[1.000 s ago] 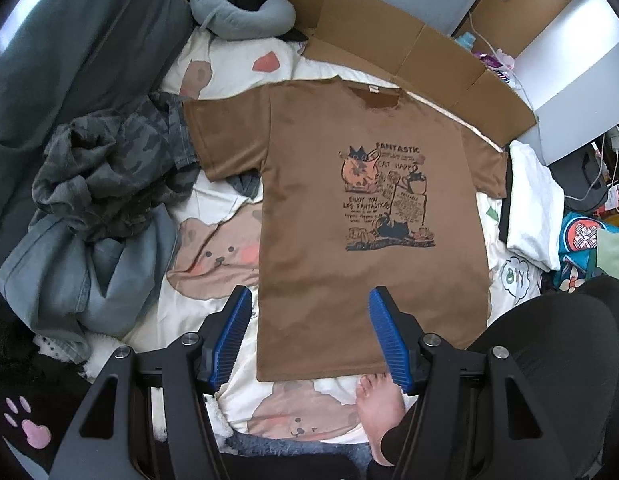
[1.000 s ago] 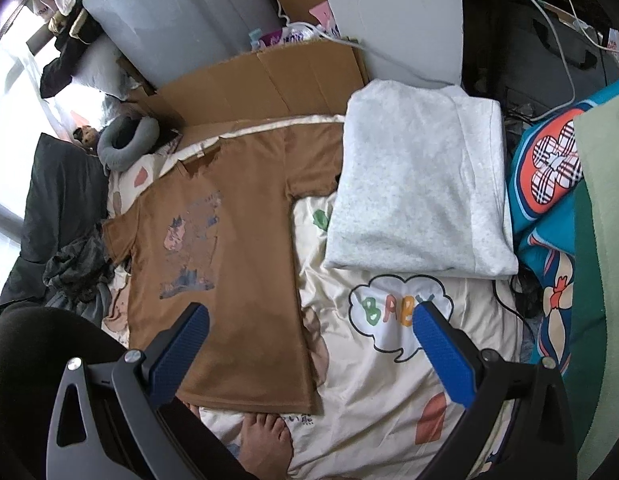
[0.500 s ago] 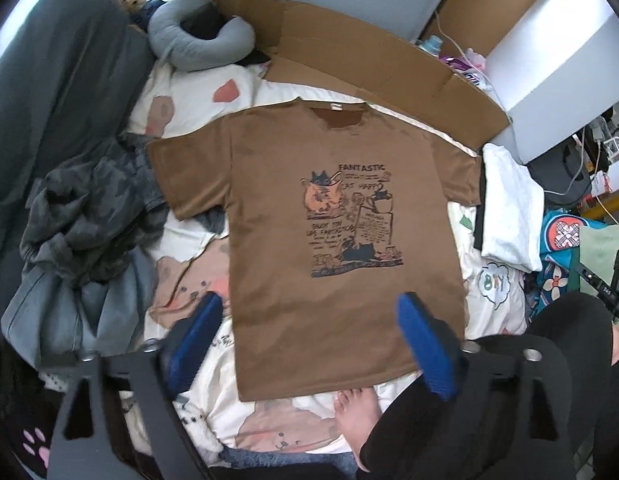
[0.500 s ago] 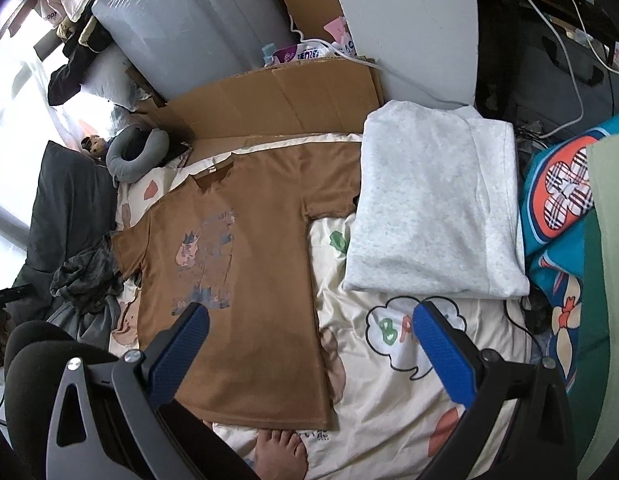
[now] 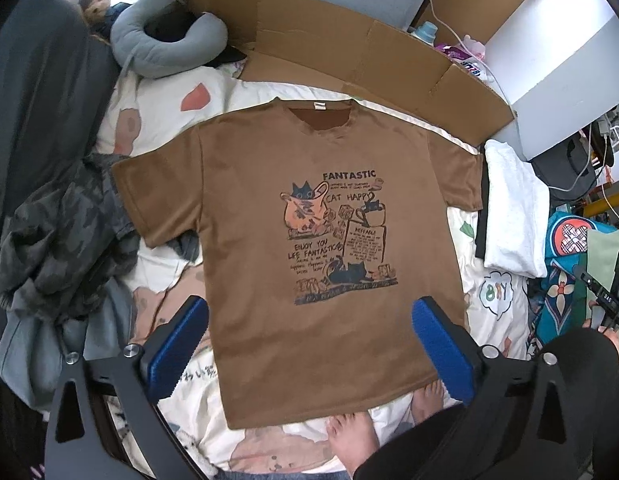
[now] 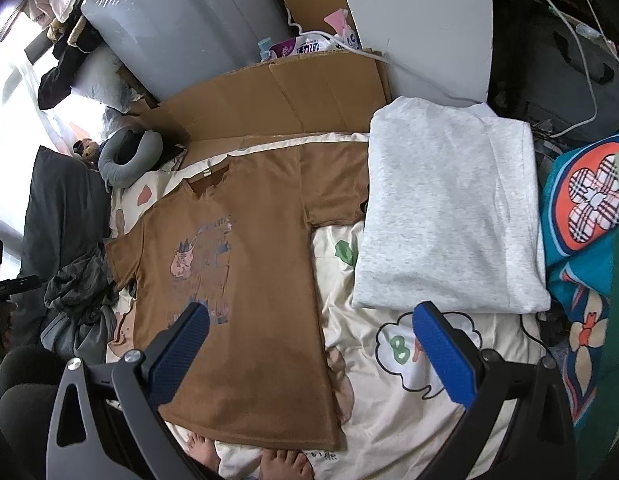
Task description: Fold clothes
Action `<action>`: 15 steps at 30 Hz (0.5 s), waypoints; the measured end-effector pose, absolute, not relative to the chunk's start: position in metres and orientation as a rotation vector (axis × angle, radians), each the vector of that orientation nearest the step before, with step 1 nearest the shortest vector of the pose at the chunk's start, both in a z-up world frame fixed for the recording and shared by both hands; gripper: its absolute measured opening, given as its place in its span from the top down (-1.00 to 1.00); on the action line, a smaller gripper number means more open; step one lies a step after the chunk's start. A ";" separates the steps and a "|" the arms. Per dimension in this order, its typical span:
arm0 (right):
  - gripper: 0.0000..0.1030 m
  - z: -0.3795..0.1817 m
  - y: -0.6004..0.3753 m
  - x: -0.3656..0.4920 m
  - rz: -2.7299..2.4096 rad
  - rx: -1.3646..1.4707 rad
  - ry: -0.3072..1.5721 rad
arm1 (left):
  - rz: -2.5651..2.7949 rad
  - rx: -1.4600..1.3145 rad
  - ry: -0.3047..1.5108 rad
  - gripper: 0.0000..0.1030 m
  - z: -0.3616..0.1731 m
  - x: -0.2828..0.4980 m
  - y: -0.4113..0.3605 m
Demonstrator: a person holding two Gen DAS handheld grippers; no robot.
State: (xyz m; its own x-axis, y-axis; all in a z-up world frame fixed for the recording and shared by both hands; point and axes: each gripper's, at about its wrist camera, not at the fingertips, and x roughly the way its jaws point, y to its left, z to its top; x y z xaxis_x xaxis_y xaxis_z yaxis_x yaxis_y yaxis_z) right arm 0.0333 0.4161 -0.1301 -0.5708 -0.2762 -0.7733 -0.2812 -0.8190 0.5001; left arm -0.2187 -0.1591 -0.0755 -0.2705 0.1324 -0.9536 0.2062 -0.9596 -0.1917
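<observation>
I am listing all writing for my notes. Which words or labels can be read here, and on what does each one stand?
"FANTASTIC", "CAT HAPPY", "ENJOY YOU LIFE FANTASTIC": print on the brown T-shirt.
Smaller lines in that print: too small to read.
"B Y", partly covered: cloud on the cream bedsheet.
Pink packet by the cardboard: blurred.

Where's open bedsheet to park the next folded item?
Free: sheet strip between brown T-shirt and folded grey garment, widening toward the "BABY" cloud print. Crowded: camo-and-denim pile left, cardboard at the head.
</observation>
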 end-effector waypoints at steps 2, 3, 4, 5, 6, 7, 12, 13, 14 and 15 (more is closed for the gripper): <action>-0.99 -0.136 0.416 0.028 2.609 -1.452 0.966 | -2.438 1.877 0.440 -0.97 -0.082 -0.230 -0.155; -0.99 -0.140 0.417 0.025 2.604 -1.447 0.987 | -2.443 1.881 0.443 -0.97 -0.085 -0.235 -0.154; -0.99 -0.142 0.417 0.022 2.604 -1.442 1.002 | -2.451 1.885 0.439 -0.97 -0.088 -0.241 -0.151; -0.99 -0.146 0.416 0.019 2.604 -1.439 1.015 | -2.462 1.888 0.427 -0.97 -0.090 -0.247 -0.149; -0.99 -0.149 0.416 0.017 2.604 -1.436 1.028 | -2.472 1.893 0.417 -0.97 -0.092 -0.253 -0.146; -0.99 -0.154 0.415 0.013 2.597 -1.447 1.032 | -2.480 1.898 0.408 -0.97 -0.095 -0.259 -0.144; -0.99 -0.174 0.411 -0.005 2.590 -1.455 1.077 | -2.492 1.923 0.434 -0.97 -0.110 -0.290 -0.138; -0.99 -0.178 0.411 -0.009 2.592 -1.452 1.088 | -2.493 1.934 0.442 -0.97 -0.114 -0.297 -0.136; -0.99 -0.182 0.410 -0.012 2.592 -1.441 1.112 | -2.495 1.943 0.437 -0.97 -0.118 -0.305 -0.134; -0.99 -0.186 0.410 -0.015 2.591 -1.435 1.127 | -2.497 1.946 0.422 -0.97 -0.121 -0.312 -0.132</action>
